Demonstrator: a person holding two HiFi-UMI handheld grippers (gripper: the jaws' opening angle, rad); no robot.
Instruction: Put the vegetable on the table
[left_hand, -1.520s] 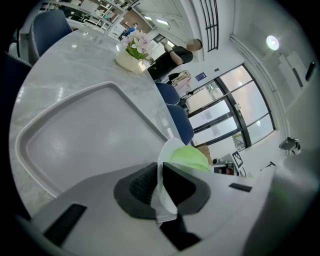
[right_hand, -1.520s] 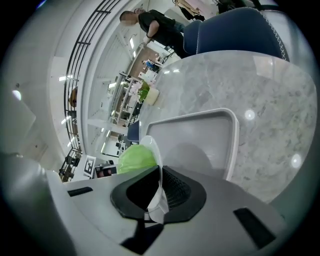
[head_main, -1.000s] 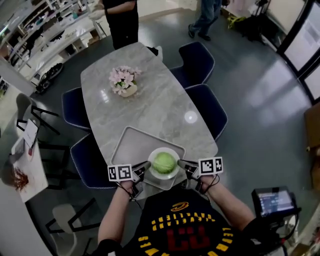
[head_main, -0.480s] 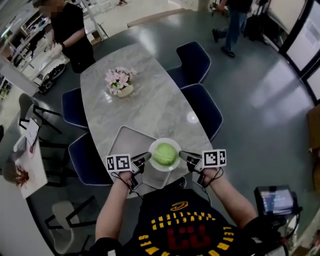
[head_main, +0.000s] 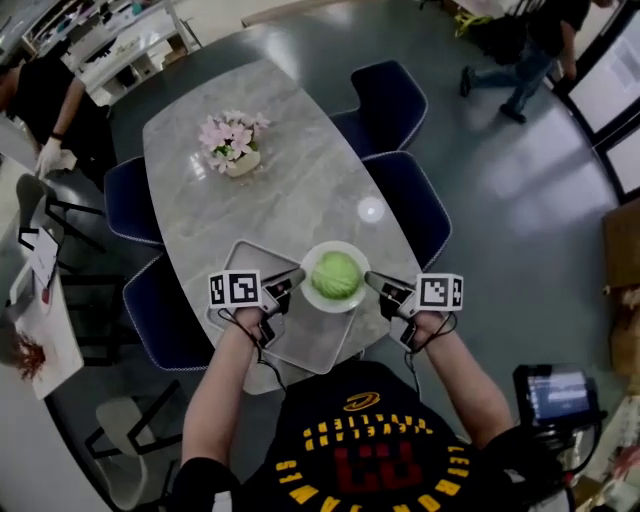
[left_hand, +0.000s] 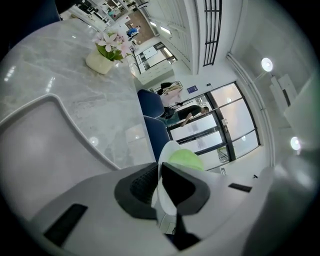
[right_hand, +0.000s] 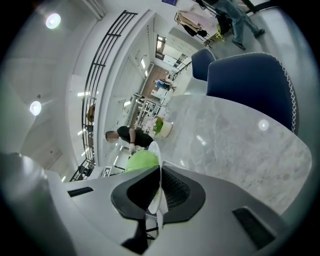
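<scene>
A green cabbage (head_main: 336, 275) lies on a white plate (head_main: 311, 296), which hangs above the near end of the marble table (head_main: 300, 180). My left gripper (head_main: 291, 281) is shut on the plate's left rim and my right gripper (head_main: 372, 283) is shut on its right rim. In the left gripper view the plate's edge (left_hand: 165, 170) runs between the jaws with the cabbage (left_hand: 186, 159) behind it. The right gripper view shows the plate rim (right_hand: 156, 165) pinched the same way, the cabbage (right_hand: 141, 161) to the left.
A grey tray (head_main: 300, 340) lies on the table under the plate. A flower pot (head_main: 232, 145) stands at the table's far end. Dark blue chairs (head_main: 405, 200) line both sides. People stand at the far left (head_main: 55, 100) and far right (head_main: 530, 50).
The plate with the cabbage has moved forward over the tray, both grippers still holding it. The person in black has walked to the far left; another has gone right.
</scene>
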